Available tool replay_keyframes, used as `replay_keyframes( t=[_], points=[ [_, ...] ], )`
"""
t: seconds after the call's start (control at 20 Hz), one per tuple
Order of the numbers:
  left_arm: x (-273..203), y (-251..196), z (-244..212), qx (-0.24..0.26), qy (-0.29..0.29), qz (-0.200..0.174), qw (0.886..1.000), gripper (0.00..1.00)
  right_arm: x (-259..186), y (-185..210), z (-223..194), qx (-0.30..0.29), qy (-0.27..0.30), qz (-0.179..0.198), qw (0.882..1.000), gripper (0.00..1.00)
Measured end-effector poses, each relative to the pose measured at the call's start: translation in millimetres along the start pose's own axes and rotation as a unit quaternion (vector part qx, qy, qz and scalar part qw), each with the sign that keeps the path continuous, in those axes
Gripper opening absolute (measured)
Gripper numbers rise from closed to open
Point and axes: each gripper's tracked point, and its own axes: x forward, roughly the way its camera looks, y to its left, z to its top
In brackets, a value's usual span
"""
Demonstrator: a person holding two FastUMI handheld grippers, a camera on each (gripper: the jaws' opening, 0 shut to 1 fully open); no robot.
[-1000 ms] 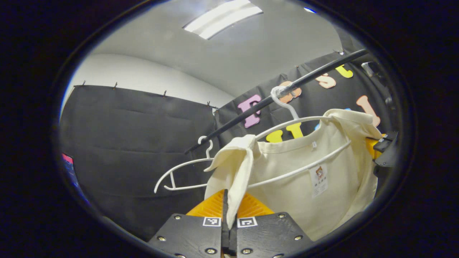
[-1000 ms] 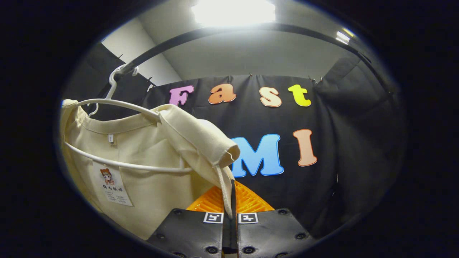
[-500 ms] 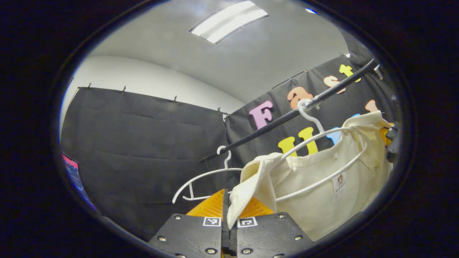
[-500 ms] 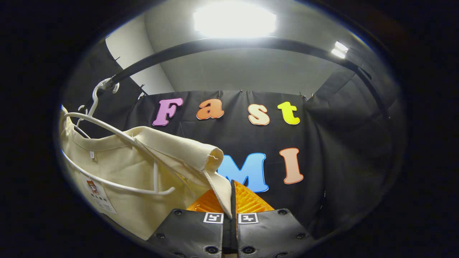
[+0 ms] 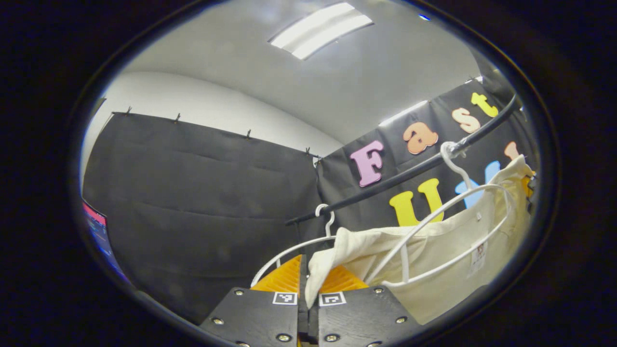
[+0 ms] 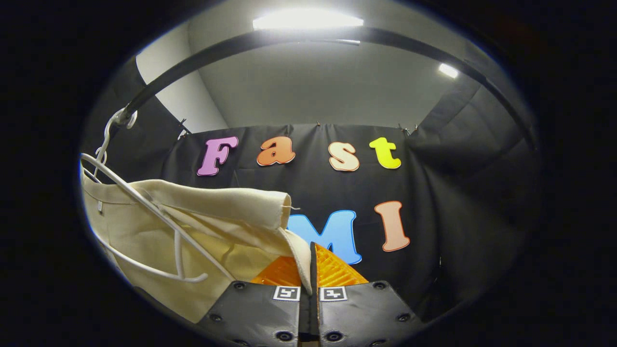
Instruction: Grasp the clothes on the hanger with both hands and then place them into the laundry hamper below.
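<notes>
A cream T-shirt hangs on a white hanger hooked over the black rail. In the left gripper view my left gripper is shut on the shirt's near sleeve, which is pulled out sideways off the hanger's end. In the right gripper view the same cream T-shirt is stretched from its white hanger toward my right gripper, which is shut on the other sleeve's hem. The other gripper peeks in at the shirt's far shoulder in the left gripper view.
A second, bare white hanger hangs on the rail to the left of the shirt. The black rail arches overhead in the right gripper view. Black cloth walls close the booth behind and on both sides.
Both grippers have drawn outward and downward with the sleeves held. The shirt's shoulders have slid off the hanger ends, and the hanger now tilts and stands bare above the collar.
</notes>
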Motion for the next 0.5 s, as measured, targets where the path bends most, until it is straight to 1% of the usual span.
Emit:
replay_keyframes(
  t=[0.25, 0.4, 0.5],
  points=[
    [11.4, -8.7, -9.1, -0.013, 0.014, -0.022, 1.0, 0.01, 26.7, 18.8, -35.5, 0.05, 0.058, 0.032, 0.997, 0.01],
    [14.2, -16.7, -24.5, -0.031, 0.038, -0.04, 0.998, 0.01, 28.9, 26.3, -67.3, 0.077, 0.11, 0.05, 0.99, 0.01],
    [10.4, -21.6, -34.5, -0.034, 0.054, -0.047, 0.997, 0.01, 26.6, 25.8, -80.9, 0.078, 0.127, 0.052, 0.987, 0.01]
  ],
)
